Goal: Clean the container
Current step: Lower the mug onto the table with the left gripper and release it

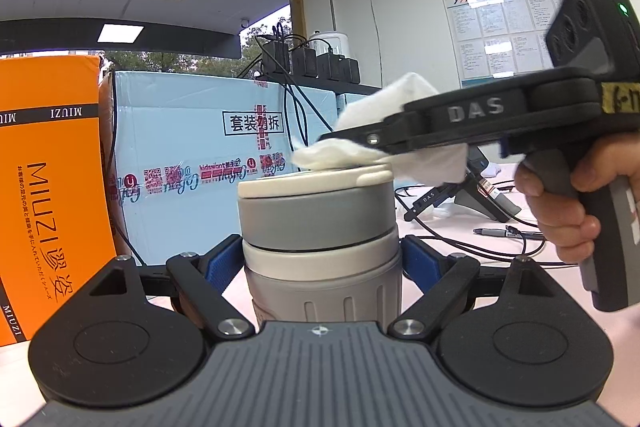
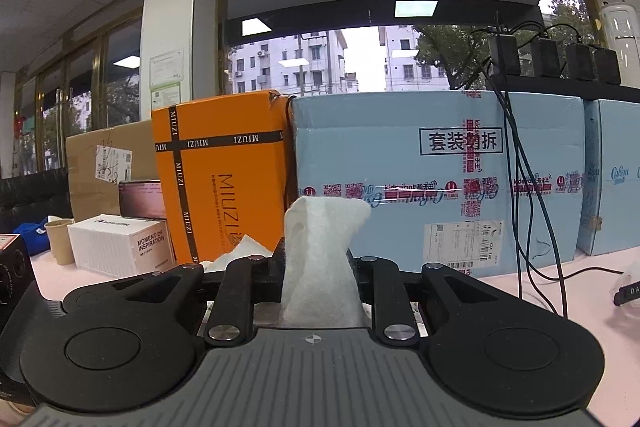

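Observation:
A grey and white cylindrical container [image 1: 320, 231] with a white lid stands upright in the left wrist view. My left gripper [image 1: 322, 263] is shut on its body, with blue pads on both sides. My right gripper [image 1: 340, 141] comes in from the right, shut on a white cloth [image 1: 384, 131], and presses the cloth onto the lid's top. In the right wrist view my right gripper [image 2: 318, 267] holds the same white cloth [image 2: 320, 263], which stands up between the fingers. The container is hidden there.
A light blue carton [image 2: 436, 179] and an orange MIUZI box [image 2: 220, 179] stand behind on the pink table [image 2: 560, 307]. Black cables [image 2: 532, 211] hang over the carton. A white box and paper cup [image 2: 60, 241] sit far left. A pen [image 1: 508, 233] and another device lie at right.

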{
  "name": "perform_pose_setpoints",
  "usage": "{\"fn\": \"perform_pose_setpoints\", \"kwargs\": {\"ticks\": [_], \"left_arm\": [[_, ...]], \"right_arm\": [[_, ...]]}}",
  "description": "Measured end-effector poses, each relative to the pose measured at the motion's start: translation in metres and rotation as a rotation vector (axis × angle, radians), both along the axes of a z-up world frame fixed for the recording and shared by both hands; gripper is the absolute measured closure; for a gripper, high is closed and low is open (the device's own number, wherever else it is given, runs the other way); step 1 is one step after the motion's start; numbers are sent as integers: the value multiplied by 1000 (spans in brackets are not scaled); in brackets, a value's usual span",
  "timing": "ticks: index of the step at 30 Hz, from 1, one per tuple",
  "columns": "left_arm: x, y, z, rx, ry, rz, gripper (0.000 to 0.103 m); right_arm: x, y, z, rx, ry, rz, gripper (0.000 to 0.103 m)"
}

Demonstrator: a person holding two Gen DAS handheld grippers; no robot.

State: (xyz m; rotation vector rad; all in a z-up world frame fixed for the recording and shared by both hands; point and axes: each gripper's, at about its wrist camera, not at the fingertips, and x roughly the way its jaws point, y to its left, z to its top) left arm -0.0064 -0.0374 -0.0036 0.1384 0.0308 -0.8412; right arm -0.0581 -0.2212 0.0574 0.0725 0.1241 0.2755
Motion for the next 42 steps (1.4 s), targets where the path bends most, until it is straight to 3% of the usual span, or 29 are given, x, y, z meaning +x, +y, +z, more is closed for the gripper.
{"fn": "perform_pose_setpoints", "kwargs": {"ticks": [9,17,24,29,34,39,42], "left_arm": [[-9,-6,1,25,-35,53,18],[-18,-16,3,-27,58,149,8],[-29,-41,2,-34,59,280,0],[-38,-59,3,-33,5,404,0],[-38,-75,9,-63,-23,588,0],[-33,-91,10,-118,4,792,0],[-29,-102,9,-100,7,874,0]], "right_arm": [[-23,-31,-22,170,-57,19,84],[-27,-60,-44,403,-76,62,84],[-35,-87,-56,603,-94,99,84],[-34,-96,-67,680,-84,89,82],[-37,-100,-76,735,-89,93,82],[-36,-109,-81,800,-75,83,82],[-34,-114,-85,822,-61,75,82]]}}
